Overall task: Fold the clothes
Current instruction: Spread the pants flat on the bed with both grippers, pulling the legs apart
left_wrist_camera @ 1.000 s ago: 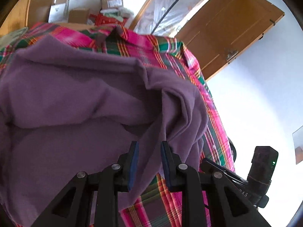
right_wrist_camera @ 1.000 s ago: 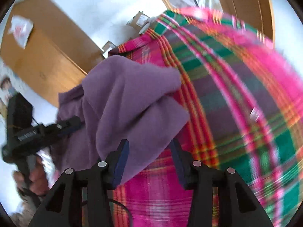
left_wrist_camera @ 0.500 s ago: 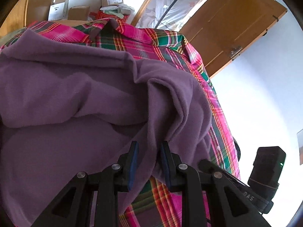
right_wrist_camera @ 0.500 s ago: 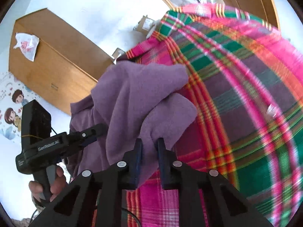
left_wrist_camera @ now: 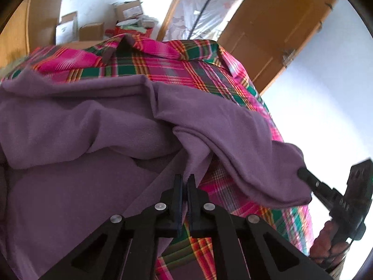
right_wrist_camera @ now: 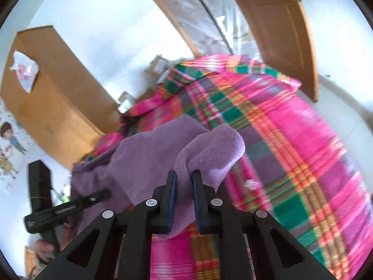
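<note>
Purple garment [left_wrist_camera: 70, 186] pinched in both tools

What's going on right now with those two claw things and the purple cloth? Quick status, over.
Left gripper shut on purple garment. Right gripper shut on its other edge. Garment raised over plaid cloth. Nothing in the way.
</note>
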The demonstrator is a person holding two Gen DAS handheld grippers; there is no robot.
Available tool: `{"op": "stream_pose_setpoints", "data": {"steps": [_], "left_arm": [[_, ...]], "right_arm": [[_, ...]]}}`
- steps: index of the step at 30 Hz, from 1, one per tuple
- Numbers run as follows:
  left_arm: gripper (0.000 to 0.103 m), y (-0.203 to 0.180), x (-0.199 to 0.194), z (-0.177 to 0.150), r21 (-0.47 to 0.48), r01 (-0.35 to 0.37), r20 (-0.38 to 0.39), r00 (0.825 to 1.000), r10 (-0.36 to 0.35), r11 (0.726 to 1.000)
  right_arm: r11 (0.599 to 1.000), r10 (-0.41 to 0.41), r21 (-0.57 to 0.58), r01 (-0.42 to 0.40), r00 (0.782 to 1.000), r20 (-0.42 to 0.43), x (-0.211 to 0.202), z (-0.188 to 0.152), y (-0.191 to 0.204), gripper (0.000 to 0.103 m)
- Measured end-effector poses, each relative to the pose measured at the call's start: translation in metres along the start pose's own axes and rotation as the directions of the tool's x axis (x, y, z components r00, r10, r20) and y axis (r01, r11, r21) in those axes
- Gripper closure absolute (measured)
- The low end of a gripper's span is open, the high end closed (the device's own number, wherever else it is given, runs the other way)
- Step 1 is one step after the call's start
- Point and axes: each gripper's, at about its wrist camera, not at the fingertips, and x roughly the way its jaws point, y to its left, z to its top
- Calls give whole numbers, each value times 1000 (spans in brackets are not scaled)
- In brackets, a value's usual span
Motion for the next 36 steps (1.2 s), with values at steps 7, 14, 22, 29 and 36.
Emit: {"op": "stream_pose_setpoints", "data": {"steps": [7, 14, 22, 29, 36], "left_arm": [[94, -7, 21, 4, 27, -56, -29, 998, 57, 998], [94, -31, 21, -1, 183, -151, 30, 989, 148, 971], [93, -43, 13, -8, 317, -244, 112, 969, 220, 916], [90, -40, 16, -8, 341, -290, 117, 957, 266, 894], [90, -44, 25, -8, 415, -272, 107, 962, 250, 868]], "right_arm": [[988, -139, -70, 136, 990, -39, 5, -5, -12, 82], [931, -251, -253, 262, 965, 74, -10, -13, 14, 76], [837, -198, -513, 190, 979, 38, 15, -36, 57, 75], [799, -180, -588, 126, 983, -34, 43, -46, 72, 75], [771, -199, -629, 103, 976, -84, 69, -51, 79, 75]]}}
